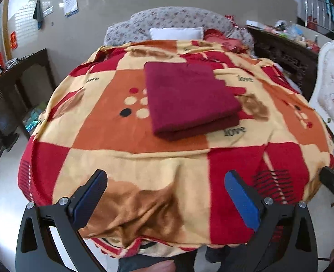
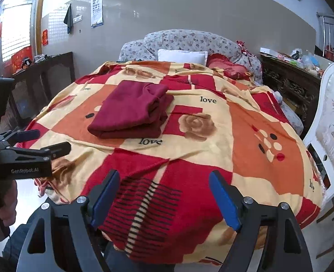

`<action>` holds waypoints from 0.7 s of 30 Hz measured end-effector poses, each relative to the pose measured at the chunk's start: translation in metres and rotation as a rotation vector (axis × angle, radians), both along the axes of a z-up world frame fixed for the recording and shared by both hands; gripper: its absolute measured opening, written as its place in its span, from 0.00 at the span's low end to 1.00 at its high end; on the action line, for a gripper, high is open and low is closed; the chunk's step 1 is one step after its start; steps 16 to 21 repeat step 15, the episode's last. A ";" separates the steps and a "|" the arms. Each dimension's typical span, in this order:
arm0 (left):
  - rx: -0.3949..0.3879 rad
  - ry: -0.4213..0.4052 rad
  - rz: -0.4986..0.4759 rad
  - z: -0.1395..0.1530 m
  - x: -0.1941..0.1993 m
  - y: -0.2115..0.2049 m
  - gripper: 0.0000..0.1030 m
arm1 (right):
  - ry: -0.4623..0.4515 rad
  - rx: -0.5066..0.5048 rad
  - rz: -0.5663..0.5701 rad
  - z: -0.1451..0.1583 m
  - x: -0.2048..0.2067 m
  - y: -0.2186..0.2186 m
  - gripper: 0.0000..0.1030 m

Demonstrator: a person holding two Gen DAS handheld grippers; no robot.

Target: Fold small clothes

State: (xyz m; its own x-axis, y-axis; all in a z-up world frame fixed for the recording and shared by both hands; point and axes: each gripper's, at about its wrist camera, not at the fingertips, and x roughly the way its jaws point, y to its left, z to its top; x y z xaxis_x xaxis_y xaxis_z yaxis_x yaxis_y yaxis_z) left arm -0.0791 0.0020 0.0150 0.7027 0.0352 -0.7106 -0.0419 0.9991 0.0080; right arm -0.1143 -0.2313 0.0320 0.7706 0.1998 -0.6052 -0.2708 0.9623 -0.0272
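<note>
The left hand-held gripper (image 1: 165,200) hangs with its flat blue pads spread wide, nothing between them, over the near edge of the bed (image 1: 130,163). The right hand-held gripper (image 2: 164,200) is likewise agape and empty, just beside the left one. Ahead of both, well apart from the fingers, the cloth (image 1: 189,100) lies folded into a thick, soft, dark red rectangle of several layers, its rounded fold facing the grippers. Under it spreads a fleecy blanket (image 2: 246,124) of red, orange and cream squares with brown roses, dots and the word "love". Farther on sit a white pillow (image 2: 182,56) and a floral headboard (image 2: 189,39). Dark wooden cabinets (image 2: 289,83) flank the bed; a white padded chair (image 2: 332,122) stands to the right, against a glossy beige wall.
</note>
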 end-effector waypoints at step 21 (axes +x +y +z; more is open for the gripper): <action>-0.040 0.011 0.009 -0.006 0.002 0.016 1.00 | 0.019 0.002 0.000 -0.001 0.010 -0.003 0.82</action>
